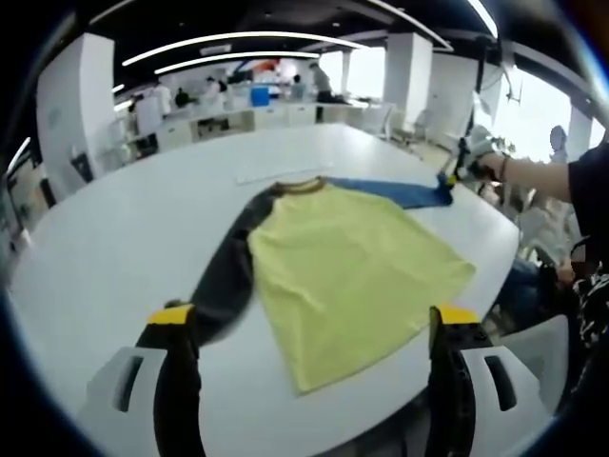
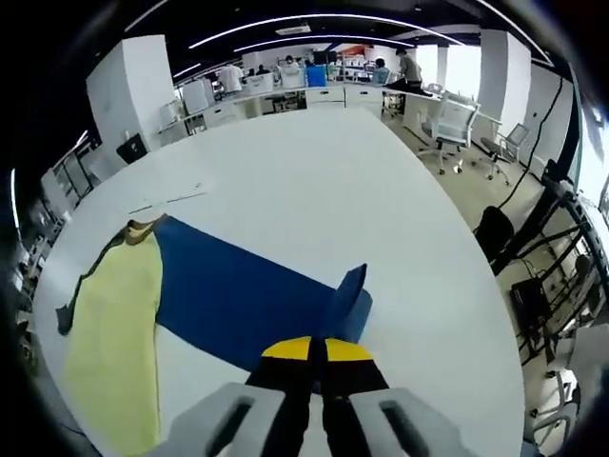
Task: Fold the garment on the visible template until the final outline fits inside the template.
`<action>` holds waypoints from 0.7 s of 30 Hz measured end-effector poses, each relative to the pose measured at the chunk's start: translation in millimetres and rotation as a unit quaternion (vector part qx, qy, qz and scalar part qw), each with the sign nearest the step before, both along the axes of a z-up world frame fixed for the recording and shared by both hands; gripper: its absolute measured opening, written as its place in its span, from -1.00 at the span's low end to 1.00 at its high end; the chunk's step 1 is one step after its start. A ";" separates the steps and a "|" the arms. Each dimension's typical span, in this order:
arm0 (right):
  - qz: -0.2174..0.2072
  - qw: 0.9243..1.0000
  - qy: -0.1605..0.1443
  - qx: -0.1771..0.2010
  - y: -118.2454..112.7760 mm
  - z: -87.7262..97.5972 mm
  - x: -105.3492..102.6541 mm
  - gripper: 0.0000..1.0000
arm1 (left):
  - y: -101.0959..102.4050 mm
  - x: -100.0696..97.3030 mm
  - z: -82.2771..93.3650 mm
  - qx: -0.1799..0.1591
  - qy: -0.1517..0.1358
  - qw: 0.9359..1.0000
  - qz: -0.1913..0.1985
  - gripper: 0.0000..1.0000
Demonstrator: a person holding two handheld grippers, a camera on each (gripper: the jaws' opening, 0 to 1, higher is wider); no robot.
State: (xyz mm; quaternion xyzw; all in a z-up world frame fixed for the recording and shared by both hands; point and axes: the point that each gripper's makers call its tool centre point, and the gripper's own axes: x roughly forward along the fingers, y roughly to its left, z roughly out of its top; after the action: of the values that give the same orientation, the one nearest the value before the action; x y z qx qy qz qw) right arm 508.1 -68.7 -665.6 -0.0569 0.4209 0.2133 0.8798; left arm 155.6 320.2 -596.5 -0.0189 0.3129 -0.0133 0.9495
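On the white tabletop [image 1: 114, 238] a shirt [image 1: 352, 267] lies flat near its front edge: dark sleeve, yellow body, blue sleeve [image 2: 238, 295]. The left tongs [image 1: 314, 328] hover released above its hem. The right tongs [image 2: 317, 350] are clenched on the blue sleeve's cuff.

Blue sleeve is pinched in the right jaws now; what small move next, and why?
Probably carry the blue sleeve inward and lay it across the yellow body. The right gripper has its jaws closed on the cuff, which is already lifted and curled, while the sleeve stretches straight out from the shirt. The left gripper is open, holding nothing, near the dark sleeve.
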 end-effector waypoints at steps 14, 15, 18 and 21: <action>0.050 0.998 -0.013 0.034 43.8 22.4 5.8 -1.00 | -0.4 -1.1 -4.2 -0.002 0.006 1.000 -0.006 0.93; 0.055 0.998 -0.014 0.037 48.7 24.4 5.4 -1.00 | -0.1 -1.0 -4.3 -0.003 0.006 1.000 -0.005 0.93; 0.070 0.997 -0.017 0.034 60.0 28.0 4.7 -1.00 | 0.6 -1.1 -4.9 -0.004 0.007 1.000 -0.004 0.93; 0.076 0.996 -0.017 0.037 68.8 30.1 3.3 -1.00 | 0.1 -1.4 -5.3 -0.003 0.008 1.000 -0.005 0.94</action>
State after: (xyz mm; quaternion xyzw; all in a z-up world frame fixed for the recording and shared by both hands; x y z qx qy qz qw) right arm 511.4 0.1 -635.5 -0.0594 0.3922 0.2944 0.8695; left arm 154.2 320.3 -601.8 -0.0208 0.3201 -0.0187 0.9470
